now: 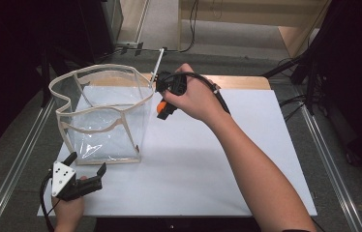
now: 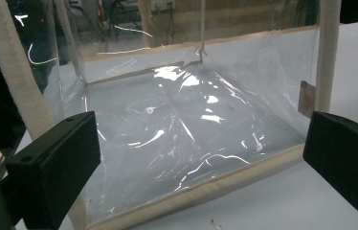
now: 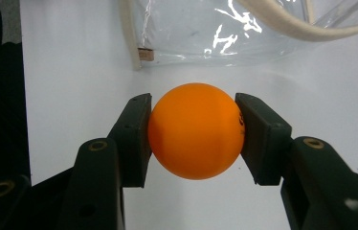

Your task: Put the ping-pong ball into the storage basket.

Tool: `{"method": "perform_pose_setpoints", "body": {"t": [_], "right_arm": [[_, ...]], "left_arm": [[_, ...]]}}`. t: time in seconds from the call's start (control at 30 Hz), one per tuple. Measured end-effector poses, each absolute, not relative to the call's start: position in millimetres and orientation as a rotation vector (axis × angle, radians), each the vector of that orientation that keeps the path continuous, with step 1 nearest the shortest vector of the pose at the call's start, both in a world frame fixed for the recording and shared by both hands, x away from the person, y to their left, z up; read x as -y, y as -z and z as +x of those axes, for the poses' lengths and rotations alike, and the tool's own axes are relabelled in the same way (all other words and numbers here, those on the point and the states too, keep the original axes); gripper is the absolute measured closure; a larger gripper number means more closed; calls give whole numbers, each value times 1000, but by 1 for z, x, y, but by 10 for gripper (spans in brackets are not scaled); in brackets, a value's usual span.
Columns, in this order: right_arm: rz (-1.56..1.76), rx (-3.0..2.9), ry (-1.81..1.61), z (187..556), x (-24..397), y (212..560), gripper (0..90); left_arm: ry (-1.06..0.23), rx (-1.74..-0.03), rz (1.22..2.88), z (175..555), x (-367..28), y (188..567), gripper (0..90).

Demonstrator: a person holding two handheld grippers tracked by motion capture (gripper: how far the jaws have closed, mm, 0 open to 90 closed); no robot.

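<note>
An orange ball [image 3: 196, 130] is clamped between the jaws of my right gripper [image 3: 195, 132], held above the white table. In the high view the ball [image 1: 161, 107] and the right gripper [image 1: 164, 108] hang just right of a clear plastic bag [image 1: 104, 113] with cream fabric trim, near its top rim. The bag stands upright and open on the table's left half. My left gripper [image 1: 86, 163] rests near the table's front left corner, open, with its jaws pointing at the bag's near bottom edge [image 2: 201, 189]. Nothing lies between the left jaws.
The white table board [image 1: 247, 159] spreads to the right of the bag. A metal rail [image 1: 14, 164] runs along the left side and another along the right. Cables and dark equipment lie on the floor beyond the far edge.
</note>
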State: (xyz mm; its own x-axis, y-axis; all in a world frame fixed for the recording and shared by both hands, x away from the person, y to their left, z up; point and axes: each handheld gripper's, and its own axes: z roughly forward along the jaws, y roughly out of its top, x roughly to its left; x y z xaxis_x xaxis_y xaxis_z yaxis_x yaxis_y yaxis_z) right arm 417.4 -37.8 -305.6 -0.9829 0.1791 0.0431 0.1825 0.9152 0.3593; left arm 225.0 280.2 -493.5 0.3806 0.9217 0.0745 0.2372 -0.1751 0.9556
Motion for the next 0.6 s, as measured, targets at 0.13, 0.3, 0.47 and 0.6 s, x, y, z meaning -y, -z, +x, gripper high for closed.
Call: {"method": "perform_pose_setpoints", "body": {"t": [0.13,0.3,0.47,0.6], "right_arm": [[-290,3056,576,419,37,301,477],[-299,3038,598,422,39,297,477],[-308,3031,612,424,41,289,477],[-287,3025,637,426,41,285,477]], "left_arm": [[-871,-1042,1655,225,-280,493,0],[-871,-1042,1654,225,-280,493,0],[-867,-1041,1655,225,-280,493,0],[-865,-1038,1656,225,-280,493,0]]}}
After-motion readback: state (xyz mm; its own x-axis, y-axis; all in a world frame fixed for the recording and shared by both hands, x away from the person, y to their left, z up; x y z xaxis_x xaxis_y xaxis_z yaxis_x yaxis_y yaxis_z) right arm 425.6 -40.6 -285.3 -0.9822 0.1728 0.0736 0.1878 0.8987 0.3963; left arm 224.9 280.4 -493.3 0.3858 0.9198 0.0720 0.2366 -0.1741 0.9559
